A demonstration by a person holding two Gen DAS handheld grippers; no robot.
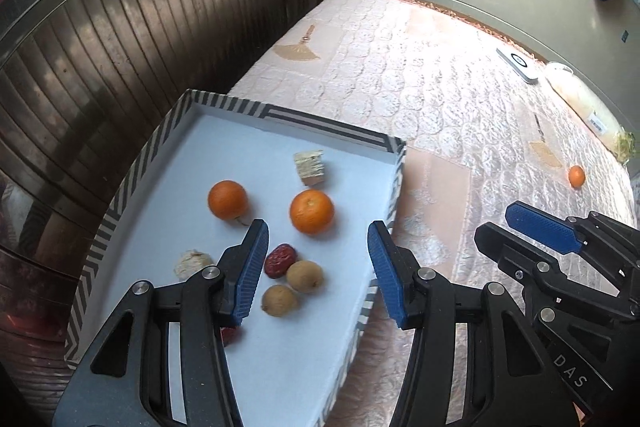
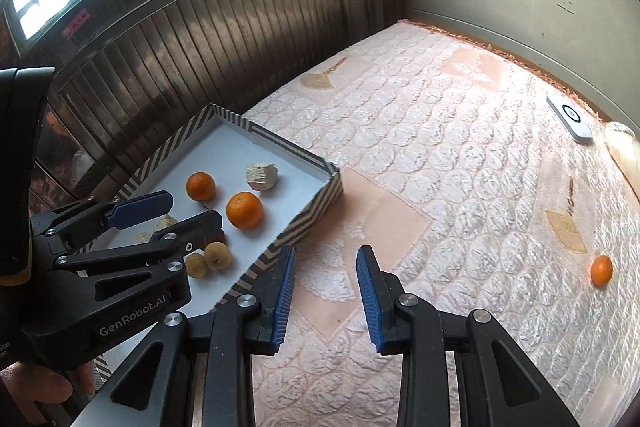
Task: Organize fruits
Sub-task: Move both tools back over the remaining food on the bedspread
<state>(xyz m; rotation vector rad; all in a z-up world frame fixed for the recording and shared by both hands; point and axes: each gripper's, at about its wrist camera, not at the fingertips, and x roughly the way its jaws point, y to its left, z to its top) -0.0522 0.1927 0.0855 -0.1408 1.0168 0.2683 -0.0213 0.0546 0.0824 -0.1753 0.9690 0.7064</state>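
Observation:
A striped-rim tray (image 1: 336, 131) with a white floor lies on the quilted bed. In it are two oranges (image 1: 227, 199) (image 1: 311, 211), a red date (image 1: 280, 259), two brown longans (image 1: 305, 275) (image 1: 279, 300) and pale food pieces (image 1: 309, 167). My left gripper (image 1: 318, 247) is open and empty above the tray, over the date and longans. My right gripper (image 2: 325, 275) is open and empty over the bedspread right of the tray (image 2: 316, 163). A third orange (image 2: 601, 270) lies alone on the bed at the far right; it also shows in the left wrist view (image 1: 576, 176).
A white flat device (image 2: 570, 118) and a pale bag (image 1: 580, 95) lie along the far bed edge by the wall. A dark slatted panel (image 1: 120, 47) stands left of the tray. The pink quilt (image 2: 440, 167) stretches between tray and lone orange.

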